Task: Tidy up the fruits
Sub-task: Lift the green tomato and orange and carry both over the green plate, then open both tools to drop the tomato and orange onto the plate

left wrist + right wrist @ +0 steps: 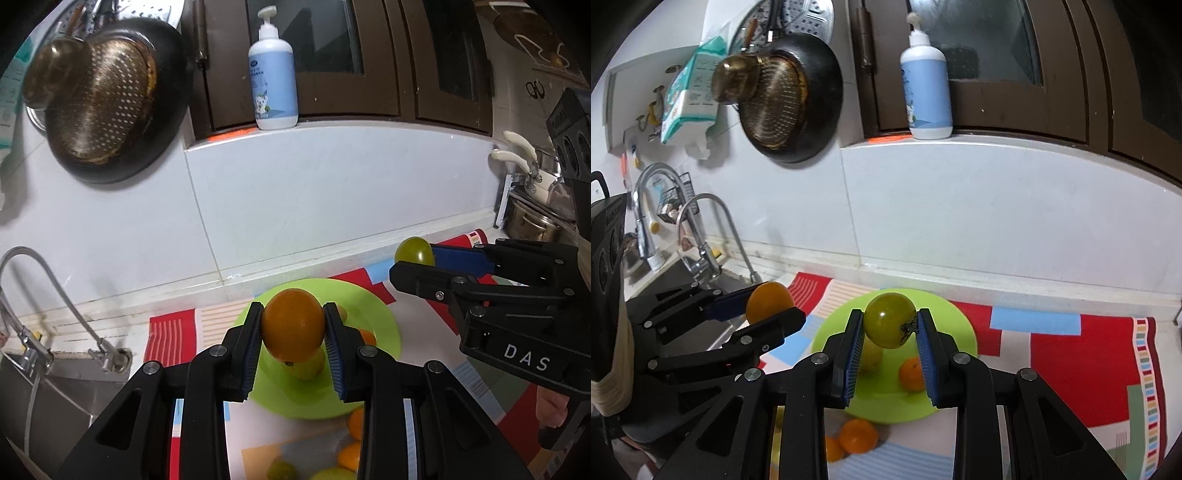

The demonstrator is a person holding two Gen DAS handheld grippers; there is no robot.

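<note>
Orange fruit [293,325] clamped in left gripper [293,328], held above the green plate [384,325]; green tomato [890,325] clamped in right gripper [891,332], also above the plate. Loose oranges [857,435] lie just before the plate, pump bottle [273,79] on the sill far behind it.

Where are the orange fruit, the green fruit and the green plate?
orange fruit [293,325], left wrist view, middle of its skin.
green fruit [889,325], right wrist view, its front face.
green plate [956,332], right wrist view, bare right rim.

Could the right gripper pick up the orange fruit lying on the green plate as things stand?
Probably not: the right gripper is shut on a green tomato, so its jaws are occupied. The orange fruit on the green plate lies uncovered below.
</note>
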